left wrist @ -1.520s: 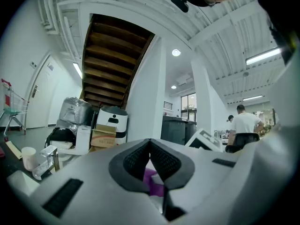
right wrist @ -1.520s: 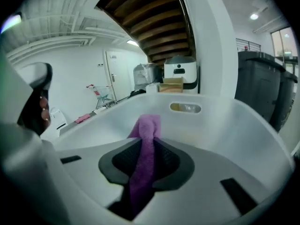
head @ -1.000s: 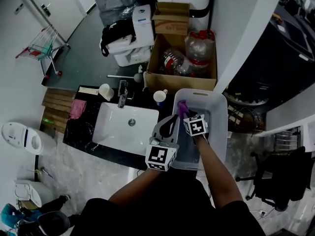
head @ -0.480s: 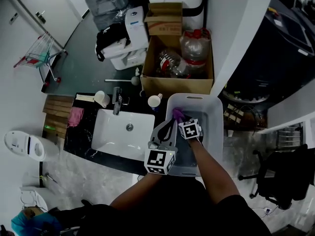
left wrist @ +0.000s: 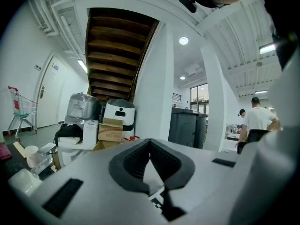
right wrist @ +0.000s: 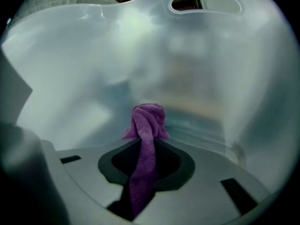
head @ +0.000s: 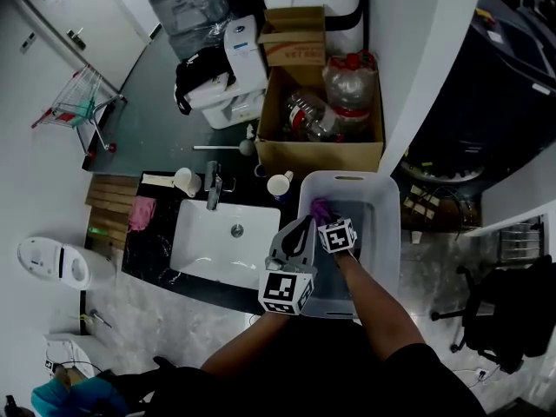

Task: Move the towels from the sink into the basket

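A purple terry towel (right wrist: pixel 147 125) is gripped in the right claw (right wrist: pixel 146 149), whose jaws are closed narrowly on it. A strip of the cloth is pinched between the pads, and a bunched, twisted knot is pushed out just past the tips. The towel is located inside the basket (right wrist: pixel 93 55), a pale translucent tub with a cut-out handle (right wrist: pixel 206 3) in its far wall, and the right claw is angled down into it. Whether the knot is touching the basket floor cannot be determined, as that surface is blurred. The left claw (head: pixel 301 230) is held just beside the right one, at the basket's left rim and roughly level. Its jaws are brought together at the tips and nothing is held between them. In the head view much of the towel is masked by the right claw's marker cube (head: pixel 337 235). Left of the basket, a white sink (head: pixel 204 246) is set into a black table (head: pixel 148 250), on which a pink cloth (head: pixel 142 213) is laid. Beyond the table, a cardboard box (head: pixel 278 137) containing plastic bottles (head: pixel 347 81) is placed on the floor.
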Demonstrator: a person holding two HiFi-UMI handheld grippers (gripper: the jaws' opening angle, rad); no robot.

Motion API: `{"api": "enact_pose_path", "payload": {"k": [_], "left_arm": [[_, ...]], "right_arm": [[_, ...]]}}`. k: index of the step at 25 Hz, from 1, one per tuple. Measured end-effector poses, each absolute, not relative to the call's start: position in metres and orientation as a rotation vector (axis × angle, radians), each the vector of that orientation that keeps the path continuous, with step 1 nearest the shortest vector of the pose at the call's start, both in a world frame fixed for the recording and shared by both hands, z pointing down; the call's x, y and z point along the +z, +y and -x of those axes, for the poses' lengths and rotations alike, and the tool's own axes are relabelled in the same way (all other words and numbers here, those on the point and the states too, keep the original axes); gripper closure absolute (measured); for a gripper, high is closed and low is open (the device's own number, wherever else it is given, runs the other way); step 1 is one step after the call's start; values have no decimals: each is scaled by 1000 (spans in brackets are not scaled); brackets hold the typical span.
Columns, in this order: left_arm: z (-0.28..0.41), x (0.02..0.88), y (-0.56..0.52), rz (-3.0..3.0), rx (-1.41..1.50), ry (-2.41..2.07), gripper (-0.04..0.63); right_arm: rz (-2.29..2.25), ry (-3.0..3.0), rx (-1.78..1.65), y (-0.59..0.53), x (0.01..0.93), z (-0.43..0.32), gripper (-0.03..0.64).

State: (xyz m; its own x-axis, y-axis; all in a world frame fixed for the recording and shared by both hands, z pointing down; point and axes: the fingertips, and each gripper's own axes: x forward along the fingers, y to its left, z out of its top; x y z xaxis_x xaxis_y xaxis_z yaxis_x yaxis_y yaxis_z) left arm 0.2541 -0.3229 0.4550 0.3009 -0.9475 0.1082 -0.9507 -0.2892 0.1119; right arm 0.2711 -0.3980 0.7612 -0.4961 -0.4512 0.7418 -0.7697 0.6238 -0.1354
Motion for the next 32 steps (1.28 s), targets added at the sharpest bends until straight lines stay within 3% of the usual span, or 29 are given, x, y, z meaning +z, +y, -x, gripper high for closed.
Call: {"api": "enact_pose_path", "payload": {"k": [10,14,22,32], "left_arm": [[-253,455,-320,-2409,21,-1753,583],[-248,454,-320,-2411,-2,-1742,583],[-244,452,-310,-2430,-47,-1712,583],[-241,440,-285,-2509,-93,-1672,583]], "right_arm": [[-968,-2146,684,-397,755,-276,514],[-1050,-2142,743,-407,728,-280,445],[-1175,-2272,754,-402,648,-294,442],[-1233,-2495,522,-326,529,-293,535]]}}
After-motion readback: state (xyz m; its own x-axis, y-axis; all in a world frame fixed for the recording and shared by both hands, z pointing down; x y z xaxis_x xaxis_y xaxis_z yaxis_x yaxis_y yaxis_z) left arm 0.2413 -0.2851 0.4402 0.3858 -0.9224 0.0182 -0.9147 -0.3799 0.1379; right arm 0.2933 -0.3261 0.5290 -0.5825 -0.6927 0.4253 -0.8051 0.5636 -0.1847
